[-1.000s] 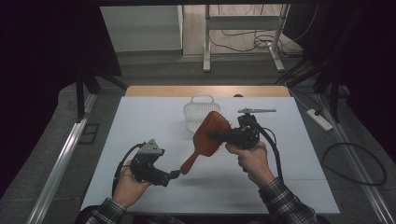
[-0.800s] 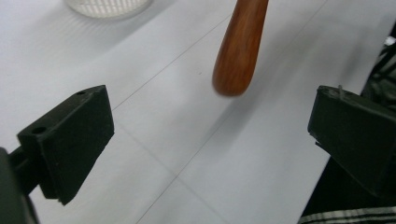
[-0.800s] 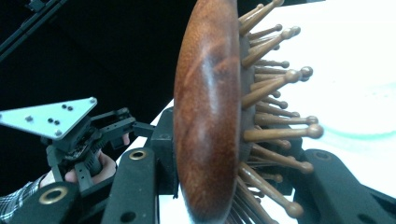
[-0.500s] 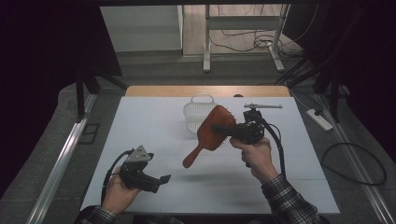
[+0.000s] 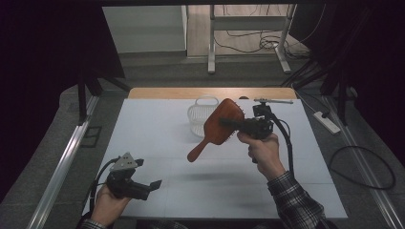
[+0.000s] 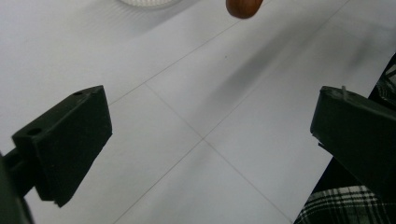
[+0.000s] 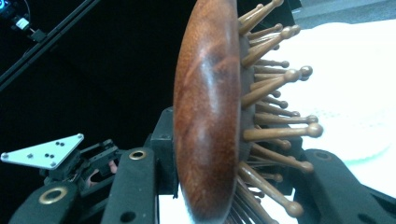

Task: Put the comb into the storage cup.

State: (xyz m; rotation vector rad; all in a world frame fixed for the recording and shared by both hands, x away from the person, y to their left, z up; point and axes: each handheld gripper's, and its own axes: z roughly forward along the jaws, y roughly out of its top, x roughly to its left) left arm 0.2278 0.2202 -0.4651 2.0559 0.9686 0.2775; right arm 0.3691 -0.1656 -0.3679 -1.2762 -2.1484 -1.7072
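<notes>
Right gripper [image 5: 228, 123] is clamped on the head of a reddish-brown wooden paddle hairbrush [image 5: 217, 127] with wooden pins, one jaw on the smooth back, the other in among the pins. Brush is held up off the white table [image 5: 157, 129], handle slanting down toward the person. Just behind it sits a white ribbed plastic basket [image 5: 198, 116], looks empty but the brush hides part of it. Left gripper [image 5: 154, 185] hangs low near the table's front edge, jaws wide apart, nothing between them, well apart from the brush.
</notes>
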